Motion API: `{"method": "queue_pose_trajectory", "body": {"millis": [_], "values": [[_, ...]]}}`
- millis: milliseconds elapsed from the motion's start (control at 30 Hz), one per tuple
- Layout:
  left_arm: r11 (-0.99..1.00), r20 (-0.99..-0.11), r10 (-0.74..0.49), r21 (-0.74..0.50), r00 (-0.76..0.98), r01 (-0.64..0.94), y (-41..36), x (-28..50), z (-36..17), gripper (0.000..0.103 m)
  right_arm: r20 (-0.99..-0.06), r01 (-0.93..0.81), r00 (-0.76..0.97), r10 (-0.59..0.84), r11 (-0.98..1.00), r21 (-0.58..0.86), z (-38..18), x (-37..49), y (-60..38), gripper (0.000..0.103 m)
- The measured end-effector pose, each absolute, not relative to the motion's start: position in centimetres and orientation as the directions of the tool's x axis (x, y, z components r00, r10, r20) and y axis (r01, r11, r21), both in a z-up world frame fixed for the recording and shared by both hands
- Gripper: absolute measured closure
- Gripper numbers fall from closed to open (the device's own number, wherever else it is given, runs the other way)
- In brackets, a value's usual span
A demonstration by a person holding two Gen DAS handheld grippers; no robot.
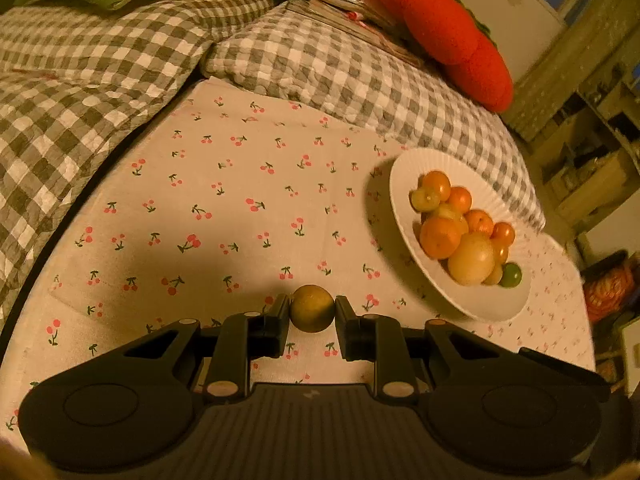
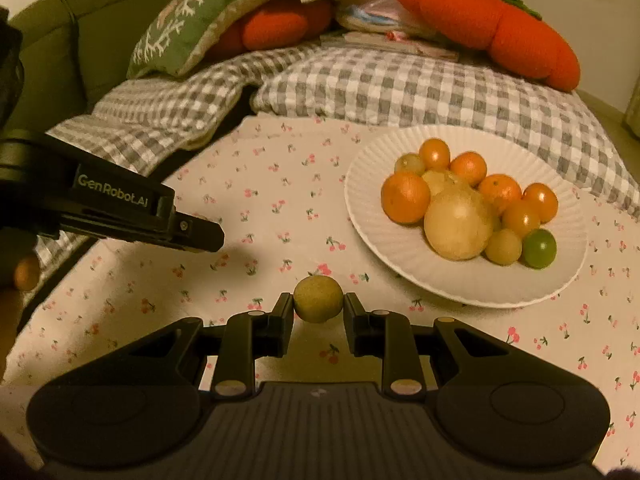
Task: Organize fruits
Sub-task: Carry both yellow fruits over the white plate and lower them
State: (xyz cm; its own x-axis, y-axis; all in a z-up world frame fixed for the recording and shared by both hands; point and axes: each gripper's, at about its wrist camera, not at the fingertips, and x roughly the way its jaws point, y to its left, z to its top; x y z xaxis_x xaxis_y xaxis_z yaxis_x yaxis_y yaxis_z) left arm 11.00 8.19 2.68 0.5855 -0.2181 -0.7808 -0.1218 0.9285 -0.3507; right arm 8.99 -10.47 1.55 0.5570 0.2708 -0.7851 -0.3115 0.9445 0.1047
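Observation:
A white ribbed plate (image 1: 404,172) (image 2: 368,184) sits on the cherry-print cloth (image 1: 224,208) (image 2: 280,184) and holds a pile of fruit: several oranges (image 2: 405,197), a large pale yellow fruit (image 2: 458,224) and a green one (image 2: 539,248). My left gripper (image 1: 312,310) is shut on a small olive-yellow round fruit (image 1: 312,308), left of the plate. My right gripper (image 2: 318,299) is shut on a small yellow-green round fruit (image 2: 318,298), in front of the plate. The left gripper's body (image 2: 120,208) also shows at the left of the right wrist view.
Grey checked bedding (image 1: 100,72) (image 2: 400,84) borders the cloth at the back and left. Orange plush cushions (image 1: 444,28) (image 2: 492,20) and a green pillow (image 2: 188,28) lie behind. Shelves (image 1: 592,152) stand at the right.

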Motion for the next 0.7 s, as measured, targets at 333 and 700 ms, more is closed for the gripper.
{"method": "queue_pose_trajectory", "body": {"millis": [333, 700], "values": [[0.915, -0.751, -0.247, -0.389, 0.613, -0.108, 7.9, 11.2, 3.9, 0.091, -0.738, -0.310, 0.608, 0.293, 0.943, 0.119, 4.0, 9.2, -11.7, 0.079], [0.922, -0.694, -0.268, -0.385, 0.668, -0.029, 4.7, 12.5, 6.6, 0.091, -0.657, -0.127, 0.719, 0.227, 0.972, 0.196, 7.6, 11.4, -19.2, 0.079]]}}
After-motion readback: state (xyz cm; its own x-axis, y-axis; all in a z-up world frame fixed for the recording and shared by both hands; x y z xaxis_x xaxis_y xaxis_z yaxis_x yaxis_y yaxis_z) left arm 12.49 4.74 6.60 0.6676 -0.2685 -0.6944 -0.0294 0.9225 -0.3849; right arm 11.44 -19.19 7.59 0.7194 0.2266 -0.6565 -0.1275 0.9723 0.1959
